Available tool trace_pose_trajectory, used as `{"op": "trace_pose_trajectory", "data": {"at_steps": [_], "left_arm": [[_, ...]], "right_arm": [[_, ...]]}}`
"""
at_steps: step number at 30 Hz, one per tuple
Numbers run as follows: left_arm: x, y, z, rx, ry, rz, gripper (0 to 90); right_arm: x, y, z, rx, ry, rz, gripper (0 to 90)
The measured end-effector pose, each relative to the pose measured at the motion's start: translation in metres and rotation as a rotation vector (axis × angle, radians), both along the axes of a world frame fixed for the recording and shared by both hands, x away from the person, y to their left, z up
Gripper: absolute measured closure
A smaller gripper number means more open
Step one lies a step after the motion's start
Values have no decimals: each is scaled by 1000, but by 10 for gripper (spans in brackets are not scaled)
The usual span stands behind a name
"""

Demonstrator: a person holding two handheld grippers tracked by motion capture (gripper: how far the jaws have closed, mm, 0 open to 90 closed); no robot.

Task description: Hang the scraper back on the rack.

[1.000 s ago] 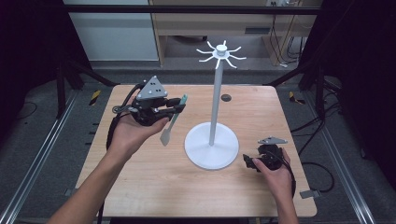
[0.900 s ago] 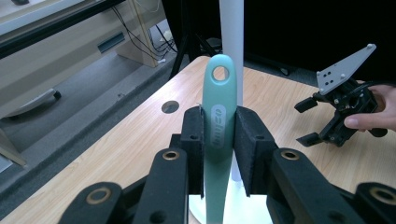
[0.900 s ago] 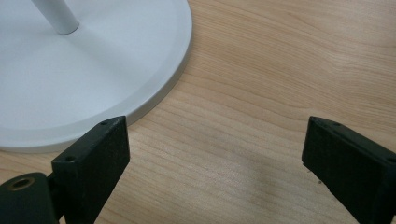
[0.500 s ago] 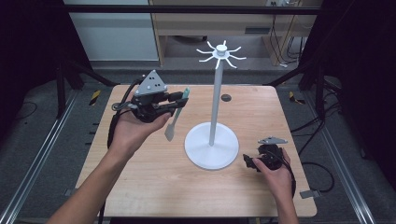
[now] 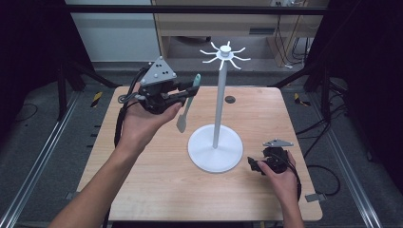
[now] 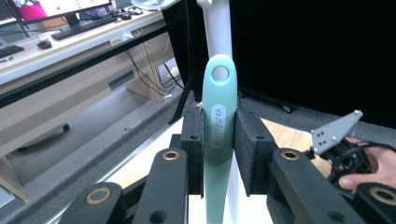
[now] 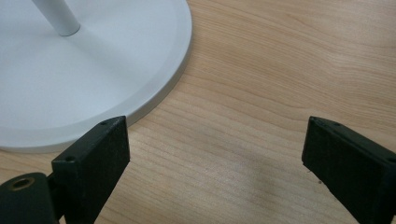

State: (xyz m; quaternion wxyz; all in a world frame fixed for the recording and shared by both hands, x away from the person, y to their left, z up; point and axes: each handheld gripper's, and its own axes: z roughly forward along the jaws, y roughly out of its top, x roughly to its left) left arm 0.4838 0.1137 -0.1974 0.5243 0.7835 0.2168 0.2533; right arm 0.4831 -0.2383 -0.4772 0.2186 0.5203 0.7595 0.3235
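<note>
A: What moved?

B: My left gripper [image 5: 183, 95] went up a bit with the spatula [image 5: 186, 105]. My right gripper [image 5: 259, 165] stayed put.

A: What do I see from high up?

B: The spatula hangs above the table [image 5: 142, 190], left of the white stand [image 5: 215, 152]. The right gripper rests on the table by the stand's base.

A: And the left gripper view?

B: The jaws squeeze the green spatula [image 6: 219, 130] by its handle. Its hole end points up, in front of the stand's pole [image 6: 218, 28].

A: The right gripper view?

B: My jaws stand wide with nothing between them, just over the wood, with the base [image 7: 93, 70] close by.
</note>
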Motion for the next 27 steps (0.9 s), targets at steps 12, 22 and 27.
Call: {"op": "trace_pose_trajectory", "data": {"at_steps": [12, 22, 27], "left_arm": [[5, -1, 13, -67, -16, 24, 742], [8, -5, 16, -91, -5, 14, 742], [10, -6, 17, -96, -4, 12, 742]], "right_arm": [[0, 0, 0, 4, 1, 0, 81], [0, 0, 0, 7, 4, 1, 81], [0, -1, 0, 7, 5, 2, 81]]}}
